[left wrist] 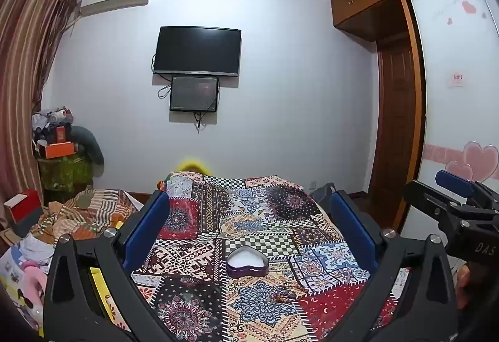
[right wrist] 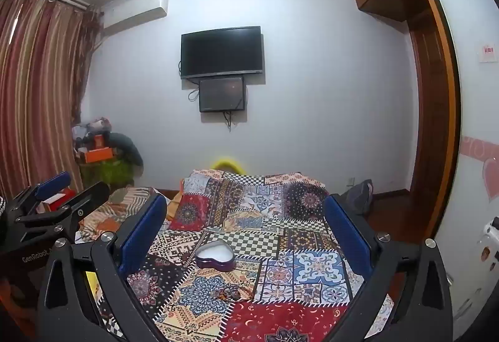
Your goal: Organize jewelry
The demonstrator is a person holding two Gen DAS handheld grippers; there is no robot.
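A purple heart-shaped tin (left wrist: pixel 247 262) with a white inside lies open on the patchwork cloth; it also shows in the right wrist view (right wrist: pixel 214 255). A small beaded piece of jewelry (left wrist: pixel 288 293) lies on the cloth just in front of the tin, also seen in the right wrist view (right wrist: pixel 230 292). My left gripper (left wrist: pixel 249 229) is open and empty, held above the cloth with the tin between its blue pads. My right gripper (right wrist: pixel 244 232) is open and empty, likewise above the tin. Each gripper shows at the edge of the other's view.
The patchwork cloth (left wrist: pixel 265 217) covers a table that reaches toward the back wall. A cluttered bed with striped fabric (left wrist: pixel 81 214) and boxes lies to the left. A wardrobe with heart stickers (left wrist: pixel 458 123) stands on the right. A TV (left wrist: pixel 197 51) hangs on the wall.
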